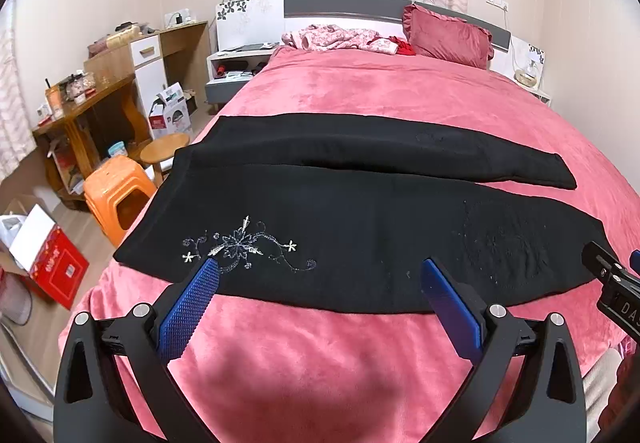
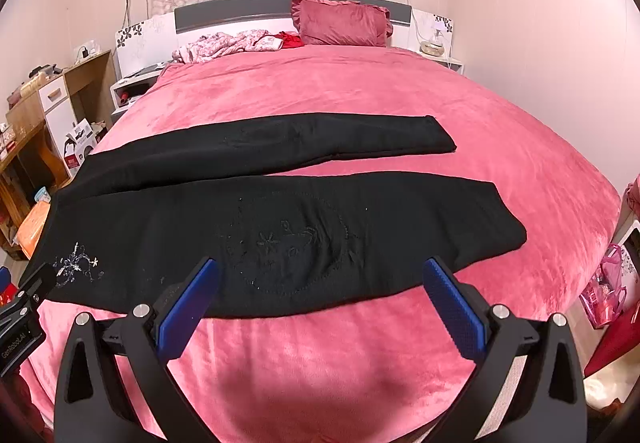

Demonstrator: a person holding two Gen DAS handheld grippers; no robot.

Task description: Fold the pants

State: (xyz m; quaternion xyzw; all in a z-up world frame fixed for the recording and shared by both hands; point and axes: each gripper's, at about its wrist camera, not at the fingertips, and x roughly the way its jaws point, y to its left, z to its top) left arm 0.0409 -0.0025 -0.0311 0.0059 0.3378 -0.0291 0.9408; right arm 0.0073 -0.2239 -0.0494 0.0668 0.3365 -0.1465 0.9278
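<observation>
Black pants (image 1: 340, 211) (image 2: 260, 219) lie flat across the pink bed (image 1: 360, 91) (image 2: 320, 91), waist at the left, both legs running right and slightly apart. A silver flower embroidery (image 1: 240, 245) (image 2: 78, 263) marks the near hip. My left gripper (image 1: 320, 271) stands open above the pants' near edge by the embroidery, holding nothing. My right gripper (image 2: 320, 271) is open too, over the near leg's edge. Each gripper's body shows at the edge of the other view.
A red pillow (image 1: 448, 35) and crumpled pink clothes (image 1: 340, 37) lie at the headboard. Left of the bed stand a wooden desk (image 1: 92, 99), an orange stool (image 1: 116, 191), a round wooden stool (image 1: 164, 149) and boxes. A pink bag (image 2: 604, 291) sits at the right.
</observation>
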